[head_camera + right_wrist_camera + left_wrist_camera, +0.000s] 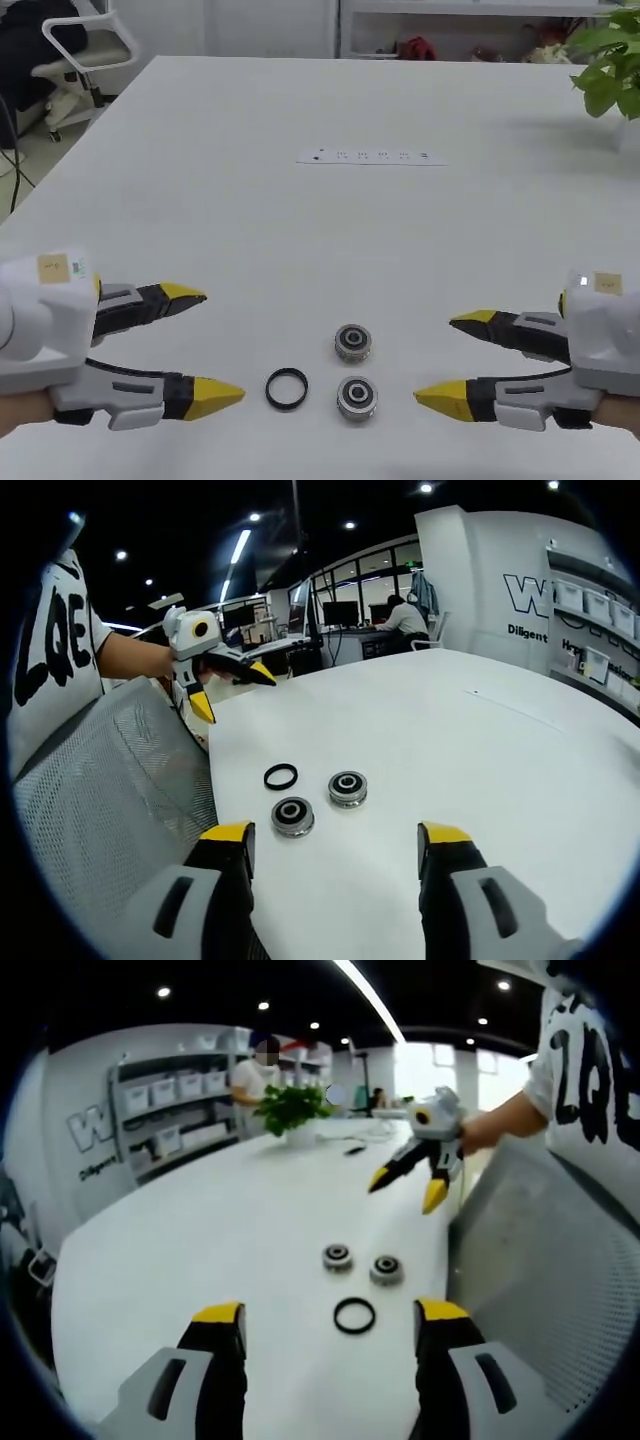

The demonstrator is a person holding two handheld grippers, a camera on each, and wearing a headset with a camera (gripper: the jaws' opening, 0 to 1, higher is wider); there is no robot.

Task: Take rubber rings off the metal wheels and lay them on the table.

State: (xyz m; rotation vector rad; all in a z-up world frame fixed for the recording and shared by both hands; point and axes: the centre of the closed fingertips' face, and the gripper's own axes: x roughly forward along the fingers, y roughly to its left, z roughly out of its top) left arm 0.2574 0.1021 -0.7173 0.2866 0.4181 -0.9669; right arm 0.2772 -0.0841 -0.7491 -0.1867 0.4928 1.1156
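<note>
Two small metal wheels lie near the table's front edge. The far wheel [353,342] [338,1256] [347,788] has a dark outer band. The near wheel [357,397] [386,1269] [292,816] looks greyer at its rim. A loose black rubber ring [287,389] [354,1316] [280,776] lies flat on the table just left of the near wheel. My left gripper [224,345] [330,1312] [240,700] hovers open to the left of the ring, holding nothing. My right gripper [433,358] [335,832] [402,1198] hovers open to the right of the wheels, also holding nothing.
The white table [300,230] stretches far ahead, with a flush socket strip [372,156] in its middle. A potted plant [610,60] stands at the far right and an office chair [80,50] at the far left. A grey mesh chair back [540,1260] is close behind the front edge.
</note>
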